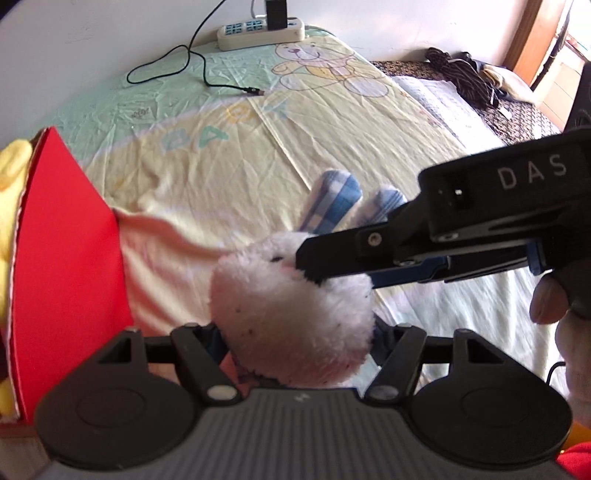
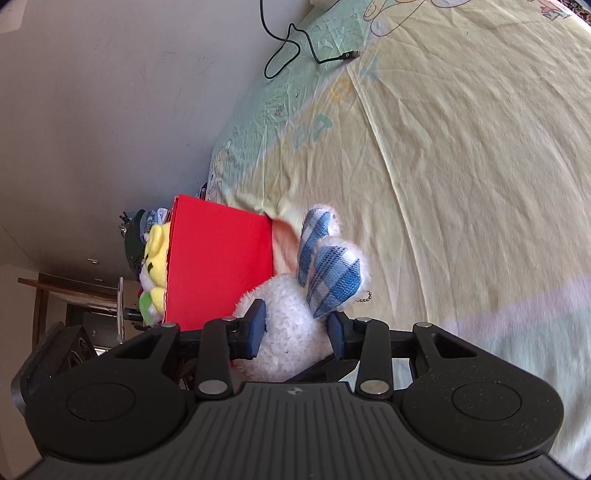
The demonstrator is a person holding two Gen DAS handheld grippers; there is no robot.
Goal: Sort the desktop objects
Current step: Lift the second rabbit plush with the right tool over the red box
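Now, from left to right across the two wrist views:

Yellow plush [image 1: 9, 177]: at 9 o'clock in the left wrist view, tucked behind the box's wall; in the right wrist view it peeks out of the box's open side, also near 9 o'clock.

Red box [image 1: 66, 258]: stands on the sheet at the left edge, its flat red wall facing the camera (a pink glow from it falls on the cloth beside it). In the right wrist view the bunny lies just beside its lower corner.

Black cable [image 1: 192, 62]: looped on the green part of the sheet at 11 o'clock, its plug end lying loose.

Power strip [image 1: 260, 31]: at 12 o'clock against the wall, with a black adapter plugged in.

Left gripper [image 1: 297, 341]: the bunny's body fills the gap between its arms. The fingertips are hidden behind the fur, so I cannot tell whether it grips.

White plush bunny [image 1: 291, 317]: centre of both views, fluffy white body with two blue plaid ears [image 2: 332, 277] pointing toward 12 o'clock; it sits over the yellow sheet [image 1: 240, 177], right of the box.

Right gripper [image 1: 314, 266]: reaches in from 3 o'clock, its tips pressed into the fur. In its own view the blue pads [image 2: 256, 332] sit on either side of the bunny's body, partly closed and touching it.

Hand [image 1: 550, 302]: fingers wrapped on the right gripper's handle at 4 o'clock.
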